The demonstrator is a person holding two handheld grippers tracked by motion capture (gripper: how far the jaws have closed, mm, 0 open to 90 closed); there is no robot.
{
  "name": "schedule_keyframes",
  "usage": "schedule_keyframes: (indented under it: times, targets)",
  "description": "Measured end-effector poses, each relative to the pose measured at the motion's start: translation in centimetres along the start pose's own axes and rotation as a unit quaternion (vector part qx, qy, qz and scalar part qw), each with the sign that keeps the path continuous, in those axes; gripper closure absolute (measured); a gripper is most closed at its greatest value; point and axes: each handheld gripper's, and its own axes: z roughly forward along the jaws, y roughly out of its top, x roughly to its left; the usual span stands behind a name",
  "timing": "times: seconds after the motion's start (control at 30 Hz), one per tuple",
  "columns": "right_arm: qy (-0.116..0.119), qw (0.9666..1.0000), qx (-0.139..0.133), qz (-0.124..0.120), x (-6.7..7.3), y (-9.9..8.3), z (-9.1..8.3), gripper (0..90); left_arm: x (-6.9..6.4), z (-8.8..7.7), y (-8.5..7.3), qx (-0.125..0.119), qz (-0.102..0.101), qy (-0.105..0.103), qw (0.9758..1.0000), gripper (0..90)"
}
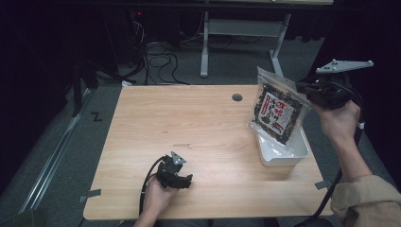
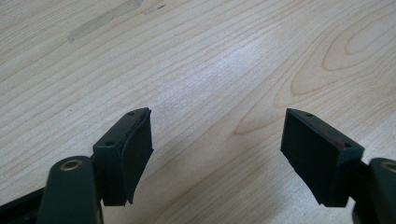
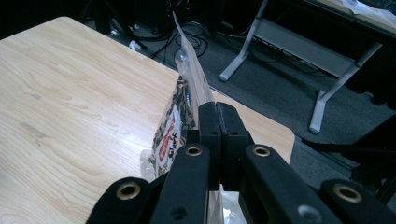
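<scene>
Snack bag up over the bin

Right gripper (image 1: 302, 87) pinches the snack bag (image 1: 276, 113) above the white bin (image 1: 283, 153); left gripper (image 1: 182, 179) rests near-left on the surface (image 1: 198, 123), fingers spread.

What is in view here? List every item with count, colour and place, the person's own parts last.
snack bag: one, clear with dark contents and a red and white label, held up over the white tray at the table's right edge.
white tray: one, white, on the table near its right edge, below the bag.
table: one, light wood, with a round hole near its far edge.
desk frame: one, grey, on the floor beyond the table.
cables: a black tangle on the floor behind the table.
left tongs: black, open, low over the table's near edge.
right tongs: black, shut on the bag's top edge.
</scene>
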Motion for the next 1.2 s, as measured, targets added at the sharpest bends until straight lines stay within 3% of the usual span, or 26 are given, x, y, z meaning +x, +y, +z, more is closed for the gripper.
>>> schedule_keyframes:
  times: [0.43,1.2]
  targets:
    - [-0.023,0.9996,-0.011,0.016,-1.9,-0.9,-1.1,90.0,0.0,0.1,0.0,0.002,0.001,0.001,1.0,25.6]
    - [-0.04,0.9988,-0.007,0.025,-2.9,-2.0,-1.3,90.0,0.0,0.1,0.0,0.003,0.001,0.001,1.0,25.6]
